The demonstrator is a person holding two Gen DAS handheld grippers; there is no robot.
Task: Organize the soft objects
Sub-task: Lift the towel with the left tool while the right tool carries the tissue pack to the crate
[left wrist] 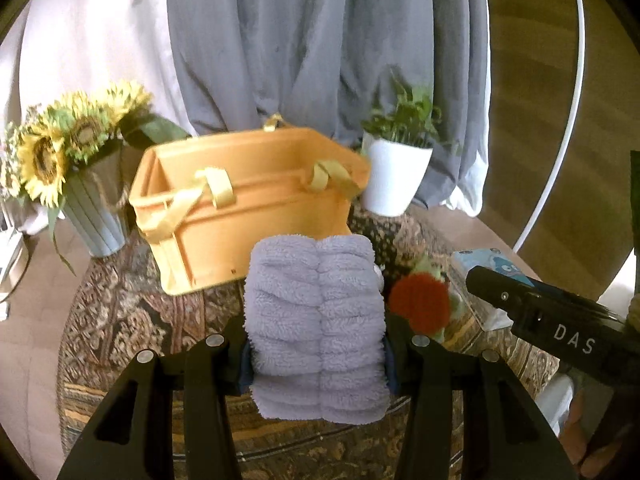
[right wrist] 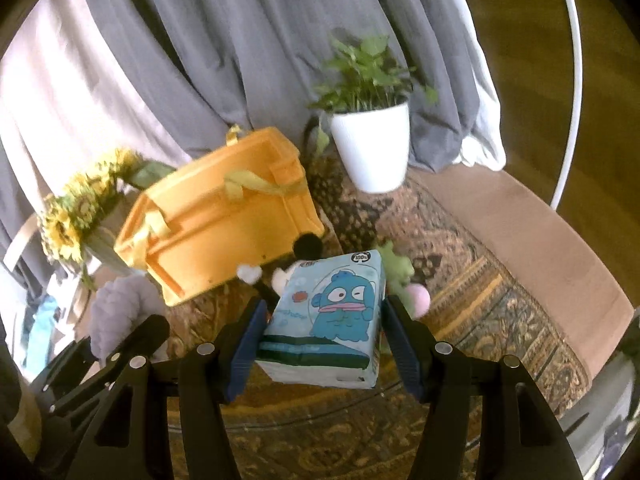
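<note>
My left gripper (left wrist: 318,354) is shut on a folded lavender fluffy towel (left wrist: 316,320) and holds it above the table, in front of the orange storage basket (left wrist: 244,204). My right gripper (right wrist: 322,338) is shut on a blue tissue pack with a cartoon fish (right wrist: 332,316), held above the table right of the basket (right wrist: 216,216). The towel also shows at the left of the right wrist view (right wrist: 120,308). A red and green plush toy (left wrist: 420,300) lies on the table behind the towel. Plush toys (right wrist: 396,272) lie behind the tissue pack, partly hidden.
The round table has a patterned cloth (left wrist: 120,312). A sunflower vase (left wrist: 84,184) stands left of the basket, a white potted plant (left wrist: 396,172) right of it. Grey curtains (left wrist: 304,40) hang behind. The right gripper's body (left wrist: 560,320) shows at the right.
</note>
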